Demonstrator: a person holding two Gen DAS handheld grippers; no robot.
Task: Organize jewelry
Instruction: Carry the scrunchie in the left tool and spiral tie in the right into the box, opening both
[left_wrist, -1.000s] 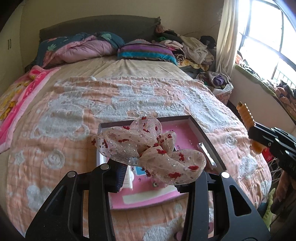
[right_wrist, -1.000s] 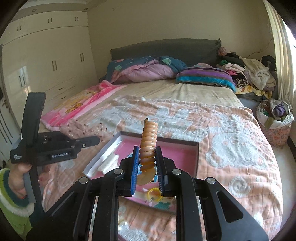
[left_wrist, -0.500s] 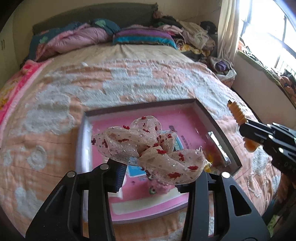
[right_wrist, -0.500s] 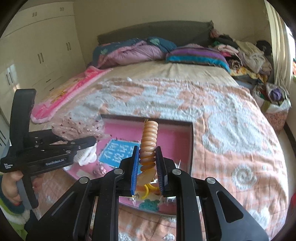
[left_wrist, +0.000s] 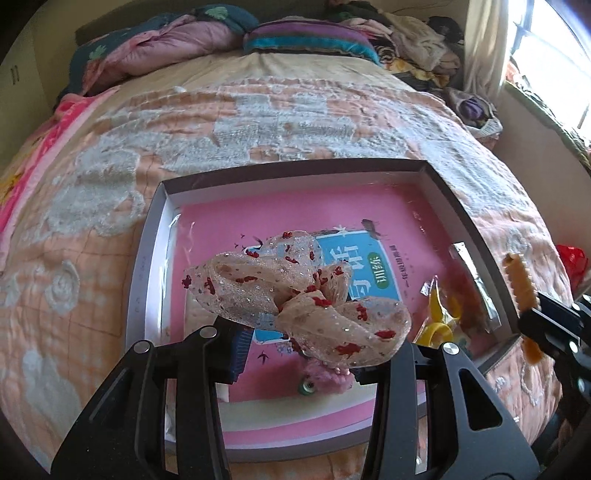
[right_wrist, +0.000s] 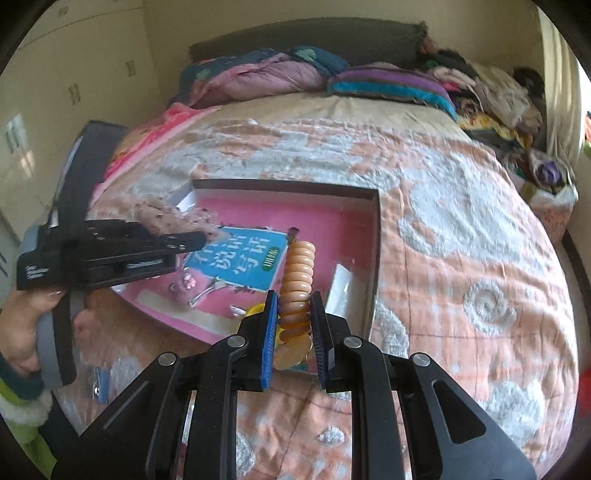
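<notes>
Both pieces hang over the shallow grey-rimmed box with the pink lining (left_wrist: 448, 192), which lies on the bed's peach-and-white quilted cover (left_wrist: 295, 122); held this way, each can be let down inside without dragging on the fabric. The left gripper (left_wrist: 295, 354) is spread fairly wide, yet a sheer beige mesh bow hair tie with red flecks and small sequins (left_wrist: 295, 299) sits between its fingers, puffed into soft loops; exactly where the pads meet it is hidden by the bow itself. Such gauzy stuff probably crushes readily, so a loose hold suits it. The right gripper (right_wrist: 293, 336) is closed to a narrow gap on the lower coils of an amber-orange spiral plastic hair band (right_wrist: 297, 280), which stands upright like a stacked spring, its blue ribbed pads (right_wrist: 269, 332) pressing either side. Its glossy, springy coils would likely bounce on release. In the box lie a blue printed card (right_wrist: 240, 258), a yellow plastic ring (left_wrist: 437, 330), a fuzzy pink ornament (left_wrist: 332, 378) and a crinkled clear wrapper (left_wrist: 472, 284), all loose, so space remains toward the far wall.
</notes>
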